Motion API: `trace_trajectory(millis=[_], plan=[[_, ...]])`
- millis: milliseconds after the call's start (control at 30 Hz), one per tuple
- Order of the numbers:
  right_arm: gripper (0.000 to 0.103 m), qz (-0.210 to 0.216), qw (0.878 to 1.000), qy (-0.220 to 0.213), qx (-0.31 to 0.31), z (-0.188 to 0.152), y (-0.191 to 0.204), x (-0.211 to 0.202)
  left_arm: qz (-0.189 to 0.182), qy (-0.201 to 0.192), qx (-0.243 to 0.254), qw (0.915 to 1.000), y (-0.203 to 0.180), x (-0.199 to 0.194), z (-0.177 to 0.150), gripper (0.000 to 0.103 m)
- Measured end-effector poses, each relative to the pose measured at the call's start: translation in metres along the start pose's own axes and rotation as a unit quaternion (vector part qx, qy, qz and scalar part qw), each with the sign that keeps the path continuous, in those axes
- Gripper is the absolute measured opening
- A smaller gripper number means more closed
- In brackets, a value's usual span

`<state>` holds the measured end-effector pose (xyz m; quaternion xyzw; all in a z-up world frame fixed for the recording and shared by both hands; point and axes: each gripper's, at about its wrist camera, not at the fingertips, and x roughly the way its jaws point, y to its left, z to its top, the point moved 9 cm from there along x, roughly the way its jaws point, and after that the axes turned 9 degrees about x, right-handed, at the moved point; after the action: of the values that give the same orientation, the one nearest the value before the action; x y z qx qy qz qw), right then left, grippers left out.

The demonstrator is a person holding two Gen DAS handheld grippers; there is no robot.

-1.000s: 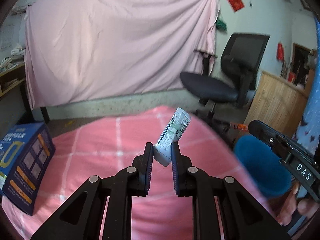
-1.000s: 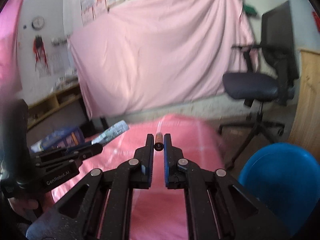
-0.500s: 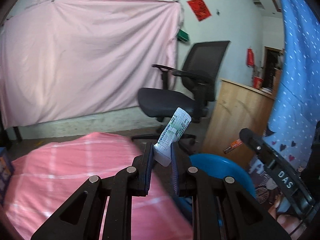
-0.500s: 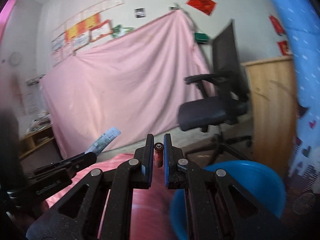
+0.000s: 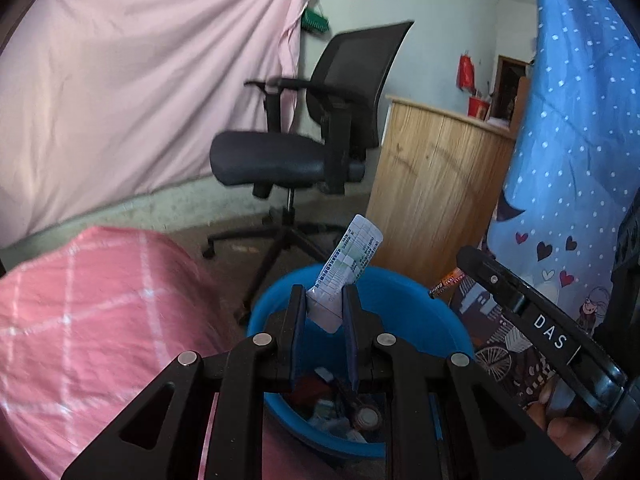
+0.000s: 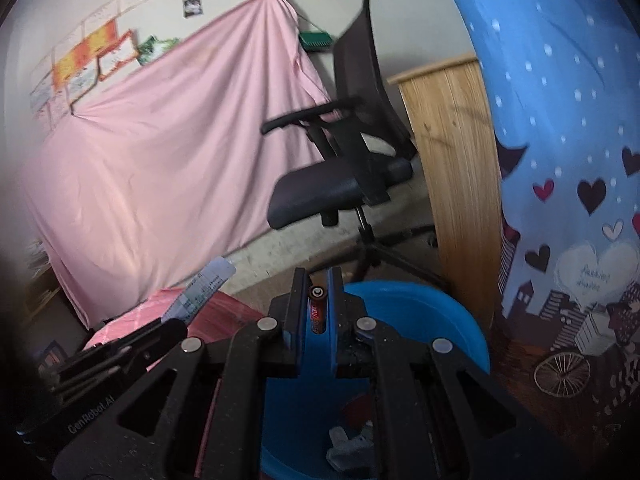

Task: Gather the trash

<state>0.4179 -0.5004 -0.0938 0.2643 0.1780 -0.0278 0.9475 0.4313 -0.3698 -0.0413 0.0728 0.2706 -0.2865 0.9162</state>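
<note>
Above the blue bin (image 5: pixel 420 304), the left gripper (image 5: pixel 323 312) pinches a light, crushable printed packet (image 5: pixel 348 268) by its lower end, while the right gripper (image 6: pixel 316 308) clamps a small, rigid, probably slippery battery (image 6: pixel 317 310) across its middle.

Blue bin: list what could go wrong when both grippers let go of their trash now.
1. The battery in the right gripper looks near the blue bin rim; it may fall outside or bounce out.
2. The wrapper in the left gripper is light and tilted toward the far rim; it may drift onto the floor.
</note>
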Motion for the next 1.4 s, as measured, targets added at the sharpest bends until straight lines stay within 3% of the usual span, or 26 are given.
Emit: trace_trajectory(millis=[133,300,467,833,933,1100,1267,1333,1400], plan=[[0.039,-0.016,1.000,0.022,0.006,-0.007,-0.008,0.008,-0.016,0.043,-0.021,0.9988,0.002,0.011,-0.015,0.016],[0.041,-0.024,0.999,0.030,0.008,-0.011,-0.011,0.009,-0.012,0.065,-0.028,0.9974,0.008,0.014,-0.026,0.020],[0.053,-0.022,0.999,0.031,0.005,-0.010,-0.008,0.010,-0.008,0.066,-0.032,0.9973,0.013,0.008,-0.029,0.025],[0.066,-0.014,1.000,0.021,-0.002,-0.008,0.003,0.007,0.009,0.050,-0.044,0.9977,0.030,-0.013,-0.027,0.028],[0.070,-0.017,1.000,0.014,-0.007,-0.007,0.008,0.004,0.019,0.034,-0.055,0.9977,0.038,-0.025,-0.026,0.039],[0.077,-0.023,0.999,0.008,-0.032,-0.010,0.019,-0.001,0.038,0.022,-0.074,0.9963,0.055,-0.042,-0.028,0.042],[0.096,-0.031,0.999,0.006,-0.042,-0.013,0.028,-0.011,0.061,-0.007,-0.077,0.9951,0.067,-0.072,-0.029,0.066],[0.102,-0.033,0.998,0.000,-0.047,-0.013,0.035,-0.019,0.073,-0.018,-0.080,0.9940,0.073,-0.087,-0.031,0.082],[0.103,-0.031,0.998,-0.004,-0.052,-0.017,0.043,-0.030,0.086,-0.041,-0.086,0.9917,0.081,-0.106,-0.034,0.089]])
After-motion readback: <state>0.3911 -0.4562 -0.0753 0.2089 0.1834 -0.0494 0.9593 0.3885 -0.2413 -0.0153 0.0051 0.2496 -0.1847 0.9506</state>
